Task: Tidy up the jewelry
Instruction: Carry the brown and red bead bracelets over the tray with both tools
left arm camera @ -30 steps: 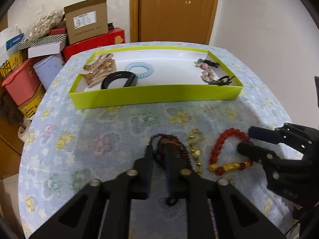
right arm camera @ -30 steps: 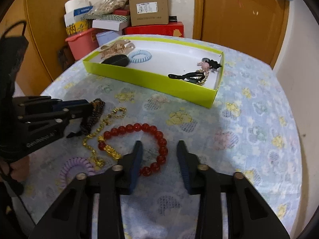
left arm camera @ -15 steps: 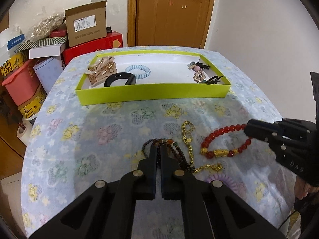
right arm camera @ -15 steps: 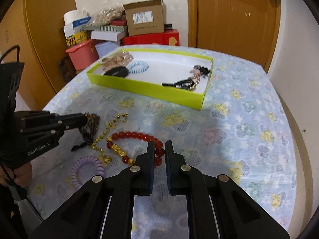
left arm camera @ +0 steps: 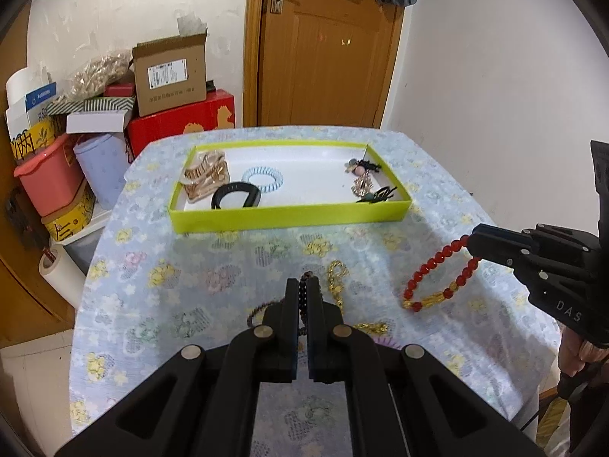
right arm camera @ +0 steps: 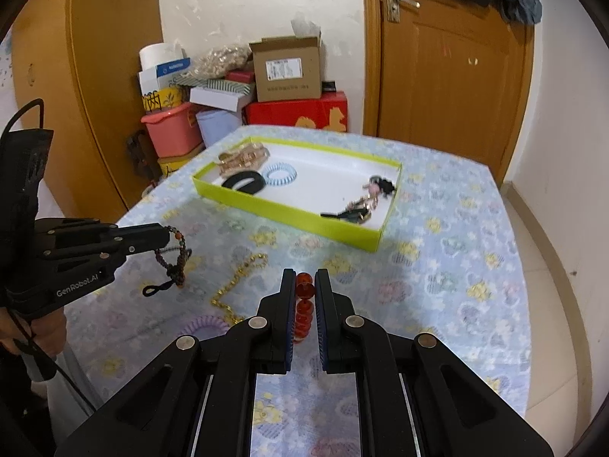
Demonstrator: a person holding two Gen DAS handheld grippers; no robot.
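My left gripper (left arm camera: pixel 303 285) is shut on a dark beaded bracelet (right arm camera: pixel 175 261) and holds it above the flowered tablecloth; the bracelet hangs from the gripper (right arm camera: pixel 167 234) in the right wrist view. My right gripper (right arm camera: pixel 304 278) is shut on a red bead bracelet (left arm camera: pixel 441 274) with gold beads, lifted off the cloth. A gold chain (left arm camera: pixel 337 280) and a purple coil hair tie (right arm camera: pixel 205 321) lie on the cloth. The yellow-green tray (left arm camera: pixel 289 217) sits further back, holding a blue coil tie (left arm camera: pixel 262 179), a black band (left arm camera: pixel 236 196), gold clips (left arm camera: pixel 205 177) and hair ornaments (left arm camera: pixel 365 184).
Boxes, a pink bin (left arm camera: pixel 45 182) and a lavender bin stand past the table's far left corner. A wooden door (left arm camera: pixel 323 45) is behind the table. A tape roll (left arm camera: pixel 57 272) lies by the left table edge.
Both grippers closed on their bracelets and then lifted them up off the cloth. The camera views rose and pulled back from the table.
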